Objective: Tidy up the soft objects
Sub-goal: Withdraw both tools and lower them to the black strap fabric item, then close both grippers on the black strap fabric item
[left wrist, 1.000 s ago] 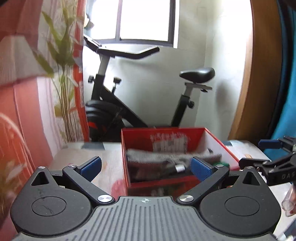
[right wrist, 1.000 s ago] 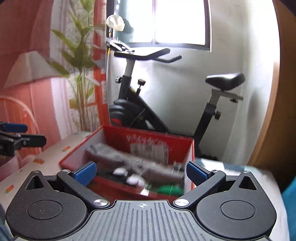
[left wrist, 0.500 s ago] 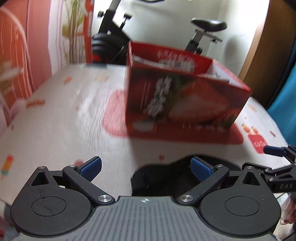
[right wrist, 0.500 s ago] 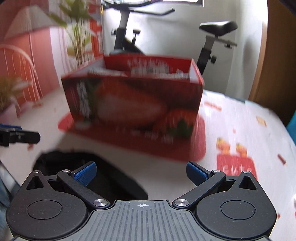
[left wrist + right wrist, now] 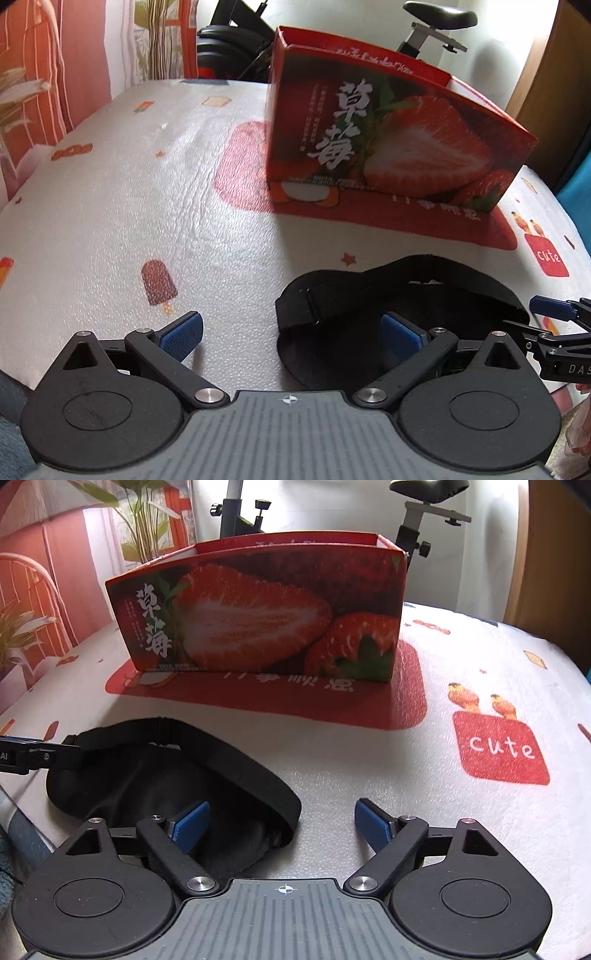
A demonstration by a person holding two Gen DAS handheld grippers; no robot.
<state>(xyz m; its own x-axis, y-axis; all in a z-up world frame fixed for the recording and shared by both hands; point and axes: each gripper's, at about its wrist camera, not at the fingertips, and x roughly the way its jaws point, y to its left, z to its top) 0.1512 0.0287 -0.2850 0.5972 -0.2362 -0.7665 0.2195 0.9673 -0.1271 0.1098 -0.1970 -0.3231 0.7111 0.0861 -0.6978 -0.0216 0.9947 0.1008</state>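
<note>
The black mask (image 5: 402,295) lies flat on the bench (image 5: 147,192), near its front edge and just in front of the red box (image 5: 388,147), with a strip of bare cloth between them. Its strap (image 5: 207,738) loops along the far side.

The left gripper (image 5: 291,334) has its jaws open wide, the right pad over the mask's left end. The right gripper (image 5: 282,825) is open too, its left pad over the mask's right end.

Left of the mask the bench lies broad and bare to its edge; right of it, a "cute" print (image 5: 502,747).
</note>
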